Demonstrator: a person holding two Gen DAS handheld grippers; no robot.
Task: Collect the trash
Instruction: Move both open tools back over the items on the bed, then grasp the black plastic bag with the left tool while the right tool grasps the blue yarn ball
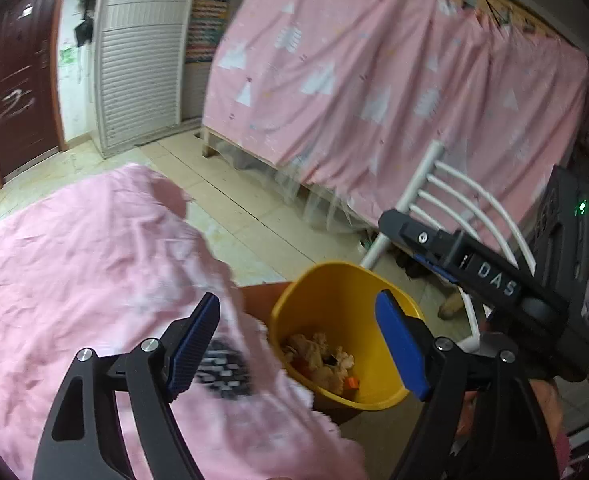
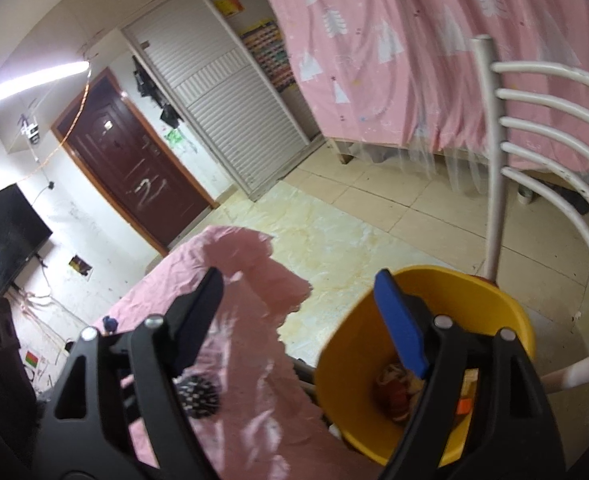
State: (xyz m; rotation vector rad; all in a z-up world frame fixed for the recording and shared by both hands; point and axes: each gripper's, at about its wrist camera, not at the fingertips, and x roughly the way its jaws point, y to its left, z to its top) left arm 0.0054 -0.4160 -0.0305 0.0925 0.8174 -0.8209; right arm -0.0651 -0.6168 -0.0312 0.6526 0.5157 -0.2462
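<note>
A yellow bin (image 1: 336,300) stands beside the pink-covered surface and holds crumpled paper scraps (image 1: 320,356) and small orange bits. My left gripper (image 1: 298,344) hangs open just above and in front of the bin, with nothing between its blue pads (image 1: 402,344). In the right wrist view the same bin (image 2: 490,300) lies low and right, with trash (image 2: 394,394) at its bottom. My right gripper (image 2: 300,320) is open and empty over the bin's near rim. Its black body (image 1: 494,280) shows to the right in the left wrist view.
A wrinkled pink cloth (image 1: 94,260) covers the surface on the left. A black-and-white patterned item (image 1: 224,372) lies at its edge. A white metal chair (image 2: 494,152) stands behind the bin. A pink curtained bed frame (image 1: 374,80), a louvred wardrobe (image 1: 142,60) and a dark door (image 2: 134,160) line the room.
</note>
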